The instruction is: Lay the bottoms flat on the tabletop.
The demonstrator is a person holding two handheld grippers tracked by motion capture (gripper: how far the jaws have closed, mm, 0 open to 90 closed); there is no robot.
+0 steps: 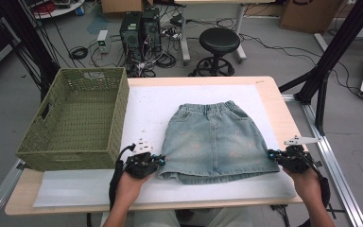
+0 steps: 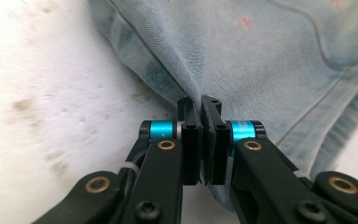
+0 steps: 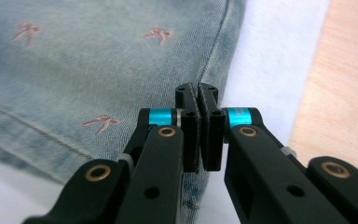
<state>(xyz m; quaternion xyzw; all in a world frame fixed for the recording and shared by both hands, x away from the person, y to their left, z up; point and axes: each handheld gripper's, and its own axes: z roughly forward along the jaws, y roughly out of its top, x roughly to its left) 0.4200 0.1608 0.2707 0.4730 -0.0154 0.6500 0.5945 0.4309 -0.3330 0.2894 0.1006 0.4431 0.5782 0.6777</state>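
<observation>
denim skirt (image 1: pixel 215 142) flat on bench, waistband far, hem near, l tongs (image 2: pixel 200 105) & r tongs (image 3: pixel 198 91) clamped on side seams, pinched cloth hidden betw pads

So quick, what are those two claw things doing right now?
Left gripper: closed, pinching the denim skirt at its left side edge.
Right gripper: closed, pinching the skirt's right side edge.

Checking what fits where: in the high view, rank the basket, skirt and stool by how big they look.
1. Basket: largest, though it rises toward the camera.
2. Skirt: close behind, flat on the table.
3. Stool: smallest, but it stands farther off on the floor, so its true size is unsure.
</observation>
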